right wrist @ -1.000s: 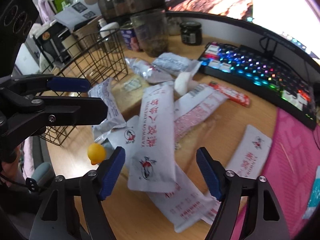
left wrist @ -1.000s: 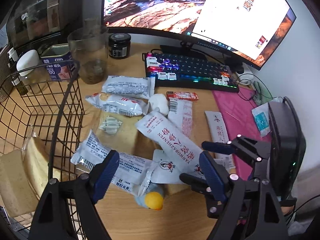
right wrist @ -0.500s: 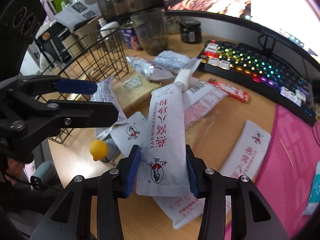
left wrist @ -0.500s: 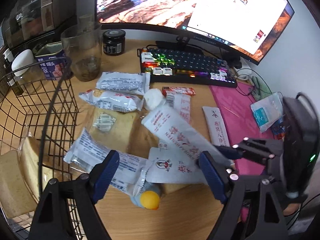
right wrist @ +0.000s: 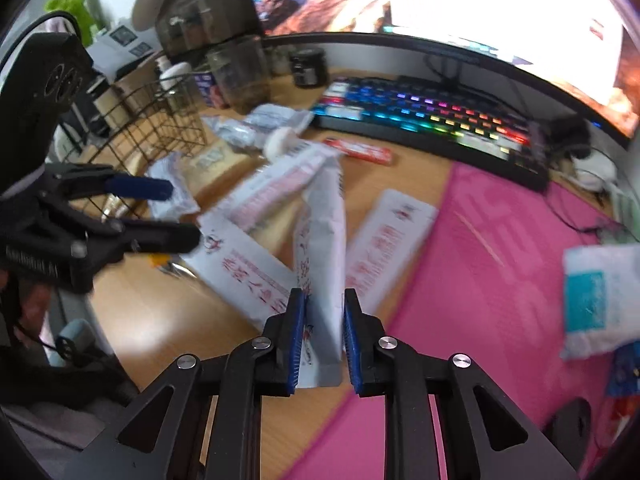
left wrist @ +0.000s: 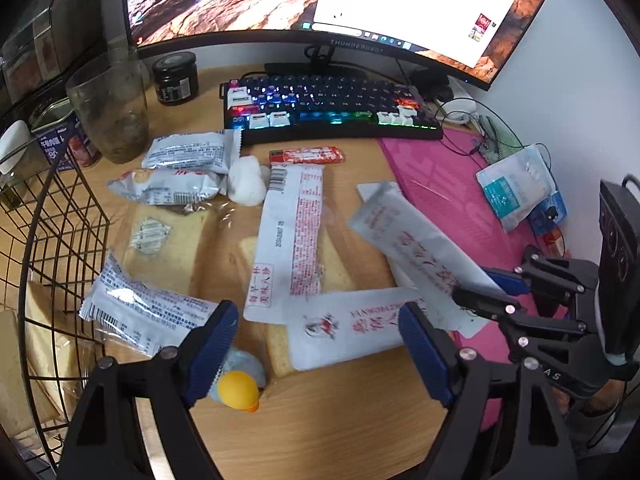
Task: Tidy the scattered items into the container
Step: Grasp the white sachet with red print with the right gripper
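The right gripper (right wrist: 323, 336) is clamped on a long white packet (right wrist: 322, 240), lifted clear of the desk (left wrist: 320, 432) above the other packets, its far end blurred. The left gripper (left wrist: 316, 344) hangs open and empty over a yellow-capped bottle (left wrist: 238, 390), just beside the wire basket (left wrist: 60, 240), which seems to hold bread.
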Tool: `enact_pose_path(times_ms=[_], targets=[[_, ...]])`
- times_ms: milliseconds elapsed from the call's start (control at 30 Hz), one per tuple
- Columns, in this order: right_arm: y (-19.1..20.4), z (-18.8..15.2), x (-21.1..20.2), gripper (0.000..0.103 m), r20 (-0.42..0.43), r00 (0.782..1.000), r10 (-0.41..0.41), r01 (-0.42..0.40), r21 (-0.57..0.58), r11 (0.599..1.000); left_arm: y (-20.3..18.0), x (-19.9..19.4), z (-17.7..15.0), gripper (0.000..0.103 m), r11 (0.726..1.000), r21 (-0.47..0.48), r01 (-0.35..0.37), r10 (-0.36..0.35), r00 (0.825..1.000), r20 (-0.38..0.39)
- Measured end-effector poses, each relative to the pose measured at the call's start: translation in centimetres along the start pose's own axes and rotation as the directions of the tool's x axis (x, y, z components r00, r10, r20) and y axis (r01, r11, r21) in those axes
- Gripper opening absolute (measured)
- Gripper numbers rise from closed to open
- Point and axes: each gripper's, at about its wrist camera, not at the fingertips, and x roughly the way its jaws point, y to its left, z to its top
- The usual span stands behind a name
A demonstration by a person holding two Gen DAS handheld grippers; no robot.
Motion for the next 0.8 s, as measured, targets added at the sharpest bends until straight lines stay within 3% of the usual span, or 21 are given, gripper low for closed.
enact_pose_path(times_ms=[133,233,533,733,800], targets=[[-0.7,-0.5,0.2,0.025,-0.007,1.000,0.009,-0.009,0.011,1.000,-0.9,0.5,0.0,0.084,1.000,0.028,0.003,-0.003,1.000,-0.011],[-1.2,-0.3,1.1,0.040,-0.003,1.000,0.011,-0.011,0.036,0.999,-1.0,0.9,-0.1,0.084,0.999,0.034,0.006,-0.005,1.000,-0.025],[-1.6,1.4,3.7,0.052,-0.022,0.999,0.029,-0.027,0.082,0.996,-0.5,1.4,0.2,0.084,1.000,0.027,0.009,-0.009,0.999,-0.035],[-1.5,2.5,5.6,0.054,-0.037,0.998,0.049,-0.045,0.108,0.993,-0.3,2.0,0.2,0.084,0.999,0.035,0.014,-0.013,0.999,-0.052],[-1.6,2.4,5.8,0.046,-0.037,0.998,0.048,-0.043,0.112,0.993,-0.4,2.0,0.1,0.084,0.999,0.043,0.013,-0.011,0.999,-0.053]])
